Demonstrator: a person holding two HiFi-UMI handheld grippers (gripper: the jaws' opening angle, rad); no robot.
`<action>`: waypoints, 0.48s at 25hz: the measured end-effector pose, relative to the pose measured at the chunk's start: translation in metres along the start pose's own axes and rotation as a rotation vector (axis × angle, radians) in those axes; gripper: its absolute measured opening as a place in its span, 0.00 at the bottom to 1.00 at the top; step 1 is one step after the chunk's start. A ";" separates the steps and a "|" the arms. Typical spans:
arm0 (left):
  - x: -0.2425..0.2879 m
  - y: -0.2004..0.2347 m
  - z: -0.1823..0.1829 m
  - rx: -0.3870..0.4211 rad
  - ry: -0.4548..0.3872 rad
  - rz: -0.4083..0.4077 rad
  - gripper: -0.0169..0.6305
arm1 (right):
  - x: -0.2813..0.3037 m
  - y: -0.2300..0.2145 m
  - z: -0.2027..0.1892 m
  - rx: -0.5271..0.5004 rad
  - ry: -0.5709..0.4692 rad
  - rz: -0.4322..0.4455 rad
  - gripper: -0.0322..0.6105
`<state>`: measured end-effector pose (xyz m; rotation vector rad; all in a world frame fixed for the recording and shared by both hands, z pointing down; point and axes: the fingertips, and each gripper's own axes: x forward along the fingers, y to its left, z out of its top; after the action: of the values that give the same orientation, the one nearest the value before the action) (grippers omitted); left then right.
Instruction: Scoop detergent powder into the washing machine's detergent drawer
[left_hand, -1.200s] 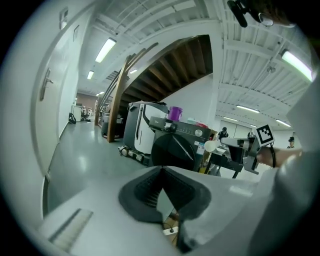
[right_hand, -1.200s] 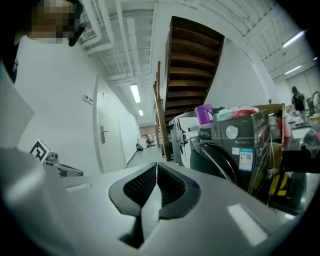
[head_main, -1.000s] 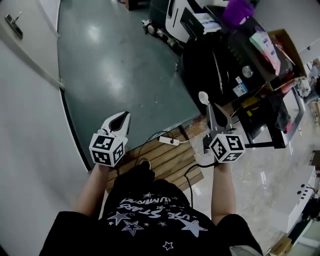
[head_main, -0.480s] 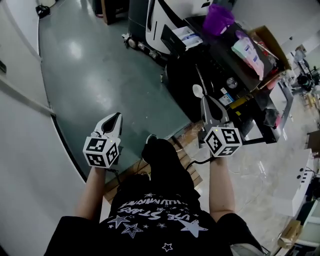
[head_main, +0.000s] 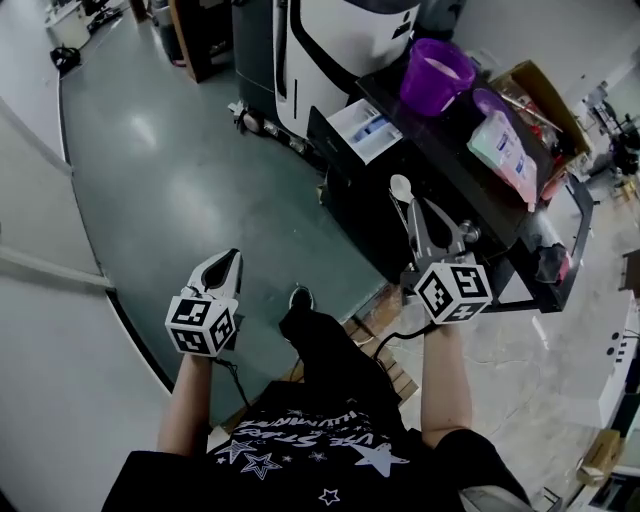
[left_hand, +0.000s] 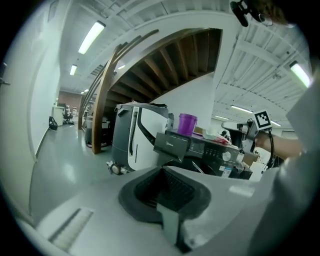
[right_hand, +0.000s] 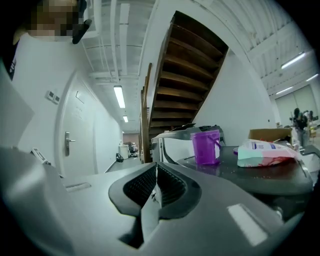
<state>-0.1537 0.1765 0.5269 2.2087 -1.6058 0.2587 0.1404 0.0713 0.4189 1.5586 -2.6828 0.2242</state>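
Grey-green floor underfoot, with the washing machine (head_main: 350, 200) ahead, its detergent drawer (head_main: 365, 130) already pulled out and a purple tub (head_main: 435, 75) and detergent bag (head_main: 505, 150) set on the dark tabletop (head_main: 445, 135) above. Gripped a white spoon (head_main: 400, 188) in the right tongs (head_main: 420, 215), pinched shut on its handle, bowl seemingly empty and short of both tub and drawer, so judged scooping and tipping both left to do. Carried the left tongs (head_main: 225, 265) closed on nothing, low over the floor, well apart from the drawer.

washing machine (head_main: 372, 215) nearer, detergent drawer (head_main: 366, 131) closer
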 end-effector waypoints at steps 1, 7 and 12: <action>0.018 0.007 0.014 0.008 0.008 -0.004 0.03 | 0.015 -0.010 0.009 0.003 -0.003 -0.008 0.11; 0.126 0.022 0.104 0.066 0.017 -0.074 0.03 | 0.086 -0.068 0.049 0.040 -0.018 -0.074 0.11; 0.179 -0.002 0.154 0.092 0.035 -0.139 0.03 | 0.110 -0.113 0.081 0.073 -0.041 -0.126 0.11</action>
<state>-0.1064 -0.0432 0.4537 2.3596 -1.4415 0.3355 0.1870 -0.0897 0.3618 1.7645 -2.6217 0.2930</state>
